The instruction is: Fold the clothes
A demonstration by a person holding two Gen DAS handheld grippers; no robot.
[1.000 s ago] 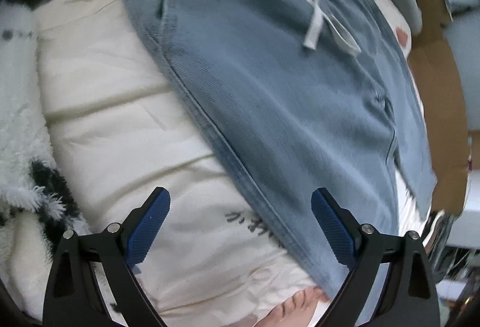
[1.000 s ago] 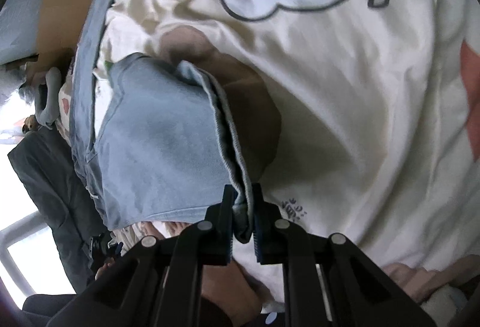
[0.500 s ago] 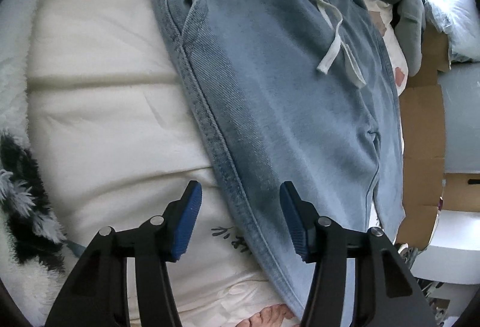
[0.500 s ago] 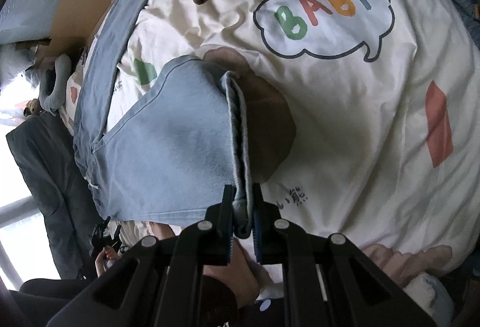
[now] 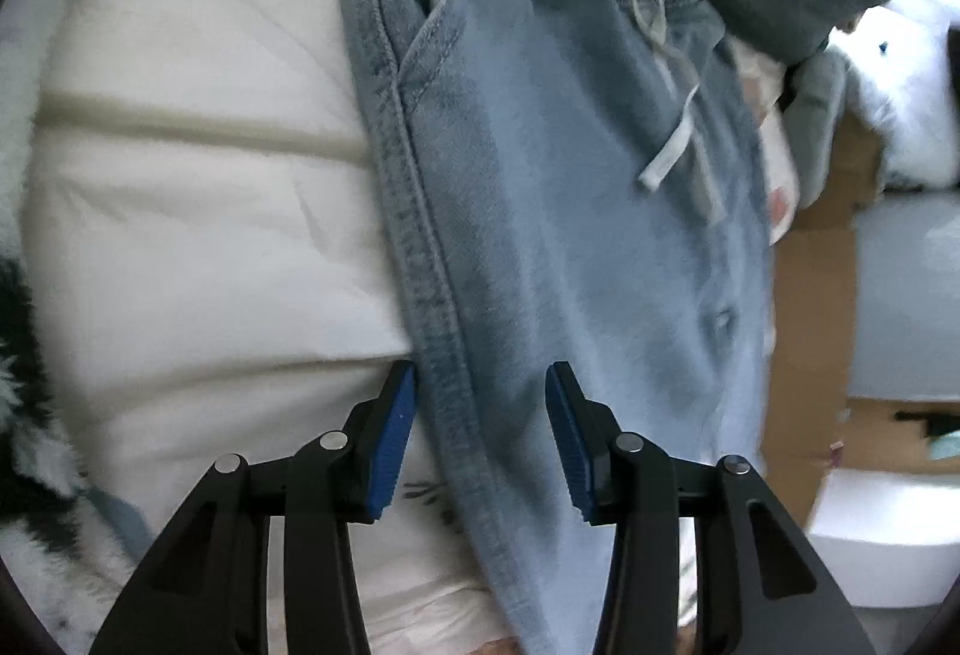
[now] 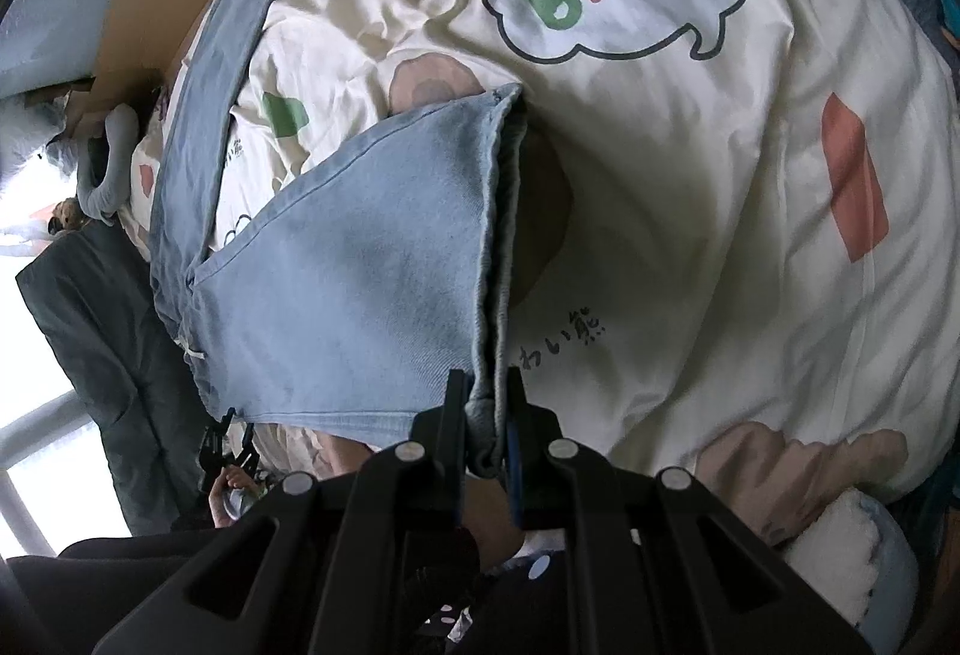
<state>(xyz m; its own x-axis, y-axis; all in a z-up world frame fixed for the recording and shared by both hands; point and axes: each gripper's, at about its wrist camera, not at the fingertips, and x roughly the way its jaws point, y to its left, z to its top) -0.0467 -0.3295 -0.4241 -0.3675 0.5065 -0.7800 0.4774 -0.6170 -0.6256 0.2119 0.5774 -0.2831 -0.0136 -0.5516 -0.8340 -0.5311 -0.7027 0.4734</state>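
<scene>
Soft, floppy denim trousers (image 5: 576, 211): right gripper (image 6: 485, 415) pinches a hem; left gripper (image 5: 480, 433), closing, probably untouching, straddles the side seam.

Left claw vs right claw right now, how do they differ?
The left claw has a gap between its pads and is closing around the side seam of the jeans; the right claw is shut on a bunched hem. The left straddles cloth lying on the bed cover; the right holds its leg lifted. Both work the same jeans.
</scene>
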